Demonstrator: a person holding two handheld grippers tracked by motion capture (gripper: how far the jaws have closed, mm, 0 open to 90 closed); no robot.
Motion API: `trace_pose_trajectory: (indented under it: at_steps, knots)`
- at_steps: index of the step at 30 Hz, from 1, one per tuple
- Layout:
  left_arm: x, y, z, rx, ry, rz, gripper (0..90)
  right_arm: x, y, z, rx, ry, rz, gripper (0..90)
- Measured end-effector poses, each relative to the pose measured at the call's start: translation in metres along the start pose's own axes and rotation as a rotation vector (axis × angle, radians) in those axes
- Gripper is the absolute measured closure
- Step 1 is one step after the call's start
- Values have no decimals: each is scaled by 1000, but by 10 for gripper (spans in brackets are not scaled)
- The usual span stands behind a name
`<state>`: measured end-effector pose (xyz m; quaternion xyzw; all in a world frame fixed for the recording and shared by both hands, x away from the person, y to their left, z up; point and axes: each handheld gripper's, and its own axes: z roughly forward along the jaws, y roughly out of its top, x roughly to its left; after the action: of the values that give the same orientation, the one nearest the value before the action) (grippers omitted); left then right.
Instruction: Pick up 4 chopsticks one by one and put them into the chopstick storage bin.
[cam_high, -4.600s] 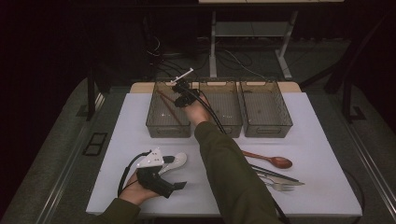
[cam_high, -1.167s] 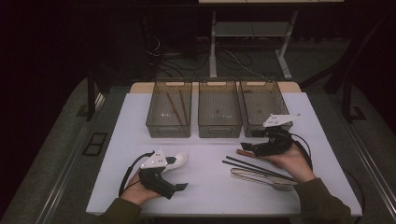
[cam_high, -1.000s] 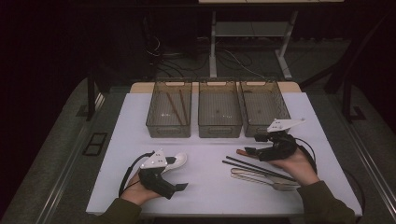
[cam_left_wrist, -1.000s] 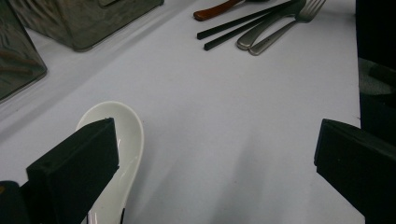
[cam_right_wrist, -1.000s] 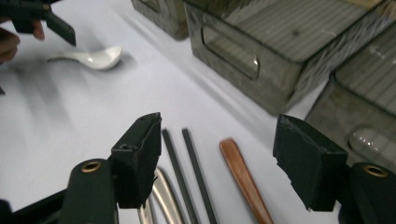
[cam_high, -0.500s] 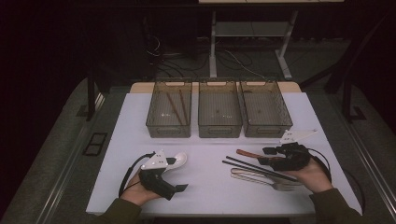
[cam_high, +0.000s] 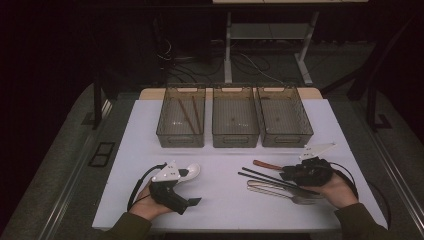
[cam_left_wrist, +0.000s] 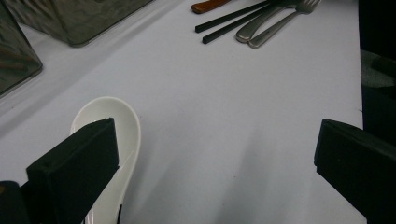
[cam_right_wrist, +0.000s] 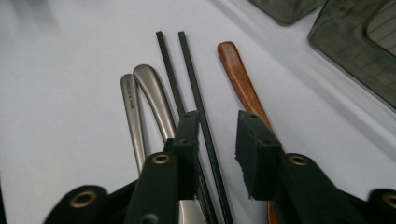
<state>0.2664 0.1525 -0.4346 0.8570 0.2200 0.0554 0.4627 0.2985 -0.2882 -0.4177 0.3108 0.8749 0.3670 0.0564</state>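
Sorting cutlery into bins; pick-up step. Right gripper (cam_right_wrist: 215, 133) low over black chopsticks (cam_right_wrist: 187, 79) on table, beside wooden spoon (cam_right_wrist: 238, 74); jaws just been closing, astride one stick, not pinching yet. Left gripper (cam_left_wrist: 212, 154) spread wide, idle by white spoon (cam_left_wrist: 116, 135). Next: squeeze shut, lift, carry to left bin (cam_high: 181, 117) w/ matching sticks.

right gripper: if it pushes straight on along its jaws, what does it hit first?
Probably the black chopsticks: one already runs between the right gripper's closing jaws, which aren't yet pressing it. The wooden-handled utensil lies just beside; depth is unclear.

High view looks down the table (cam_high: 225, 200); gripper views skim it closely, perhaps sharing chopsticks (cam_right_wrist: 187, 84).
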Motion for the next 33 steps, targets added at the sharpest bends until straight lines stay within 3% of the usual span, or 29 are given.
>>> trace_pose_trajectory:
  at_steps: [8, 19, 33]
  knots:
    - [0, 0, 0, -1, -2, -3, 0, -1, 1, 13, 69, 14, -50, 809]
    - [0, 0, 1, -2, -2, -5, 0, -3, 1, 25, 120, 30, -61, 824]
    - [0, 0, 1, 2, -4, -3, 0, -6, -1, 30, 128, 36, -95, 853]
